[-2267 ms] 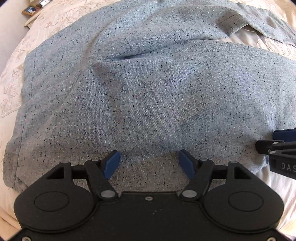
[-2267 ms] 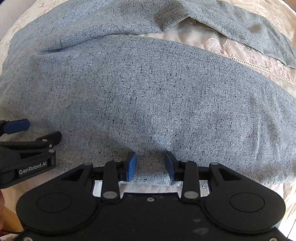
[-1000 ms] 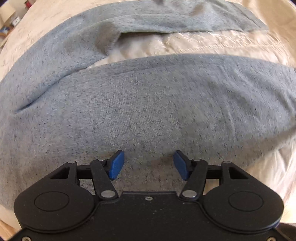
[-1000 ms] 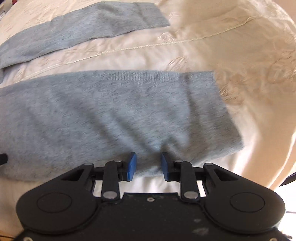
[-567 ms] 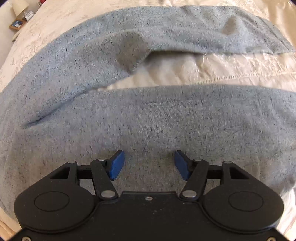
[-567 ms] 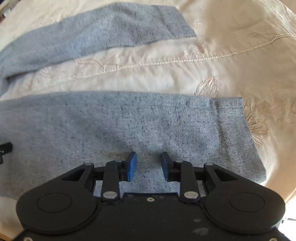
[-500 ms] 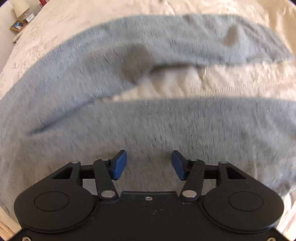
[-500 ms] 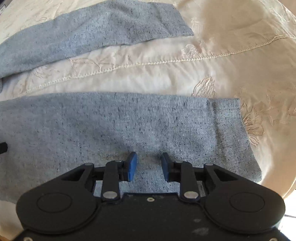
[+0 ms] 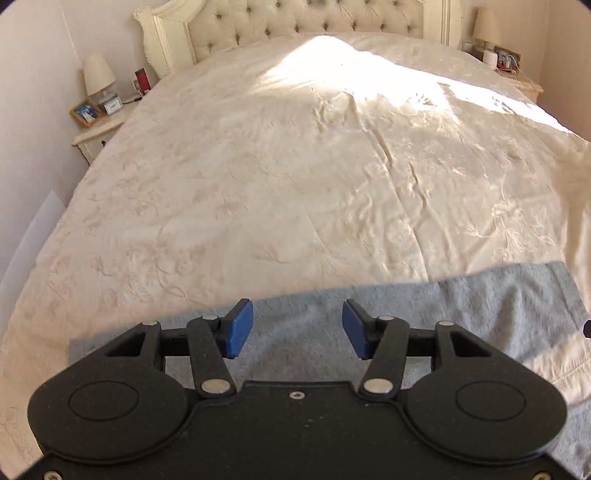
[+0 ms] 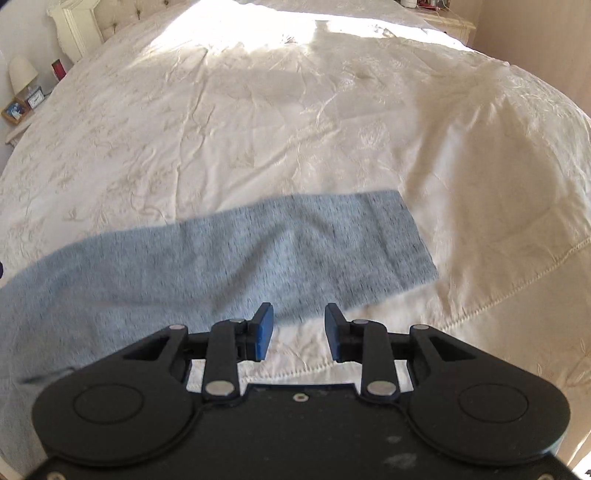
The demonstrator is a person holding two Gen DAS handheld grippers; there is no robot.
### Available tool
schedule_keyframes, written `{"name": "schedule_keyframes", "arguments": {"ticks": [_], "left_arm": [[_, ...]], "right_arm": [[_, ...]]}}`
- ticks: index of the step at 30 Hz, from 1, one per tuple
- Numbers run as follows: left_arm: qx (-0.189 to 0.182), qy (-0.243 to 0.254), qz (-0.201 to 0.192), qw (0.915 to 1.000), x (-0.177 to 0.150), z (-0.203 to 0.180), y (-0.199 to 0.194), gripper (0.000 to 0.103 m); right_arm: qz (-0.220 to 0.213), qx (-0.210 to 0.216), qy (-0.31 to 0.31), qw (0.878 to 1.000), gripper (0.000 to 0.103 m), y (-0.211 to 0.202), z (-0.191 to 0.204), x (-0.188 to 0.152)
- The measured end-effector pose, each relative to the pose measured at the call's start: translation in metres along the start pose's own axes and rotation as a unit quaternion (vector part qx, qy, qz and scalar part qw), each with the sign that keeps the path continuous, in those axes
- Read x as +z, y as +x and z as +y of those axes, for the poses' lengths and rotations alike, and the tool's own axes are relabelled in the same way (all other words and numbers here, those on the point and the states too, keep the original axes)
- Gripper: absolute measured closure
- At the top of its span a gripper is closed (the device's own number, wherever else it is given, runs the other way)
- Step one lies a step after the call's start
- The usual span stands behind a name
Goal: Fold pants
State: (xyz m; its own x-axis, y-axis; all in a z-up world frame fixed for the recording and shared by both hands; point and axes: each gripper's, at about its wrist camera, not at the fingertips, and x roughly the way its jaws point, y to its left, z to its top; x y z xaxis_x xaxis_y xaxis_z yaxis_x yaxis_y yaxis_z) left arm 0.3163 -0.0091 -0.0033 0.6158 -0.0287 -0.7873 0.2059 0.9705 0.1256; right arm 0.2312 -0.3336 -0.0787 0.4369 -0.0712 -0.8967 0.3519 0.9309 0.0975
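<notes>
one grey pants (image 10: 229, 254); one bedspread (image 9: 295, 166); two lamps (image 9: 98, 75)

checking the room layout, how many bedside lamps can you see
2. One lamp stands on the nightstand at the left of the headboard; the other lamp is at the headboard's right. Others may be out of view.

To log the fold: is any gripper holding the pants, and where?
Nothing is held: left gripper open, right gripper opening, both clear of the grey pants.
</notes>
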Motion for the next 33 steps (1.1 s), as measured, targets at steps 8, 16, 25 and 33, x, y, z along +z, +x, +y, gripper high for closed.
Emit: {"name": "schedule_keyframes", "arguments": {"ticks": [8, 16, 25, 33], "left_arm": [[0.018, -0.01, 0.08, 0.9966, -0.036, 0.021, 0.057, 0.044], [0.002, 0.01, 0.167, 0.986, -0.087, 0.006, 0.121, 0.044], [0.01, 0.048, 0.183, 0.9819, -0.121, 0.0, 0.143, 0.04], [0.008, 0.036, 0.183, 0.9824, -0.119, 0.012, 0.153, 0.03]], "right_arm": [[0.021, -0.005, 0.028, 0.999, 0.073, 0.043, 0.019, 0.04], [0.065, -0.024, 0.061, 0.996, 0.073, 0.103, 0.021, 0.068], [0.067, -0.046, 0.161, 0.984, 0.07, 0.15, 0.015, 0.113], [0.066, -0.092, 0.183, 0.977, 0.07, 0.19, 0.026, 0.143]]}}
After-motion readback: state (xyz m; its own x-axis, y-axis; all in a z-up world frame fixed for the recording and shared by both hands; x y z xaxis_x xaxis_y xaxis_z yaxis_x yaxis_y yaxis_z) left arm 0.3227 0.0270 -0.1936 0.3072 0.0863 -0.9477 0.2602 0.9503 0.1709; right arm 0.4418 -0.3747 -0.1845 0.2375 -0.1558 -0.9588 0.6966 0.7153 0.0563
